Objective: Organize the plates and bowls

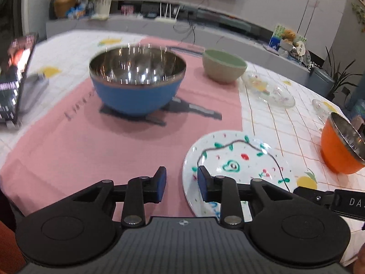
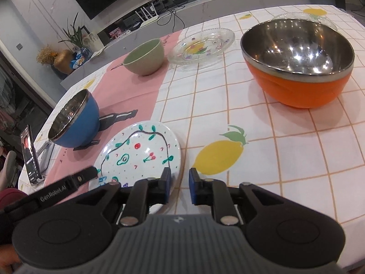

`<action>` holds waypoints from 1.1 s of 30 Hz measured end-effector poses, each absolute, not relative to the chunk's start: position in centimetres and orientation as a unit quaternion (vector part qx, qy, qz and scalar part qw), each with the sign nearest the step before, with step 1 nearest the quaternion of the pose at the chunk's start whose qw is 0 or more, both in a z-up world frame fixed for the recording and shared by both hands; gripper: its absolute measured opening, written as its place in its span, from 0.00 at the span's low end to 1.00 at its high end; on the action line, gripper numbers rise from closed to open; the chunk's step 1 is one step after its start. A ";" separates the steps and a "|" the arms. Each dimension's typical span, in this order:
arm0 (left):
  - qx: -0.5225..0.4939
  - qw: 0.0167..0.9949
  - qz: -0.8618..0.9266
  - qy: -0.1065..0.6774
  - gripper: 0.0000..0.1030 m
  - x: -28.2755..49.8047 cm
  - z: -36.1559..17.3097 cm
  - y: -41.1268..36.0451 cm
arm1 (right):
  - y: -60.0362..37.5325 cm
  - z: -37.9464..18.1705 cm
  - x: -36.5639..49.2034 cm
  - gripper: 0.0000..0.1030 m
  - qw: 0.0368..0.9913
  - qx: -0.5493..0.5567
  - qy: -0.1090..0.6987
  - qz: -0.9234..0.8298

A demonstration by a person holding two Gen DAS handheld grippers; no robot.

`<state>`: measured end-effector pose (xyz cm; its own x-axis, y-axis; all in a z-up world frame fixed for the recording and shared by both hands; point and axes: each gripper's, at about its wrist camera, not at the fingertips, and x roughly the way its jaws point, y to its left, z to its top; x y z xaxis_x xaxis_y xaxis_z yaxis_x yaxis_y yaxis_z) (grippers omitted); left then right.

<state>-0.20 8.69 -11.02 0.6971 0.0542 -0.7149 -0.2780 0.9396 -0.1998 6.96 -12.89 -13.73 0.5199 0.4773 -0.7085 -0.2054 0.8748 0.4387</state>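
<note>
Both sets of tongs hover low over the near edge of the worktop (image 2: 285, 159), each holding nothing. Left tongs (image 1: 181, 183) stand moderately parted, with one blue pad (image 1: 162, 182) over the pink cloth (image 1: 68, 141) and the other over the rim of the painted plate (image 1: 237, 157). Right tongs (image 2: 180, 186) are parted more narrowly, straddling the painted plate's (image 2: 141, 153) near-right edge without visibly gripping it.

Taking that painted plate as the landmark: beyond it and to the left, on the pink cloth, sits the blue bowl (image 1: 136, 82) with its steel lining, resting on a dark printed shape. Farther back stands the green bowl (image 1: 223, 65), at the cloth's far edge. Just beside the green bowl, on the checked lemon-print cloth, lies a clear glass plate (image 2: 202, 45). To the right of the painted plate, well apart, stands the orange bowl (image 2: 298, 61), and a second glass plate (image 2: 319, 19) peeks out behind it. Off to the left, a phone (image 2: 29, 155) is propped upright on a stand.
</note>
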 end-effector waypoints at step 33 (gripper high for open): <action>-0.057 0.945 0.007 0.322 0.26 1.3 -6.3 4.0 | -12.6 -9.2 5.5 0.35 0.921 0.090 0.337 0.172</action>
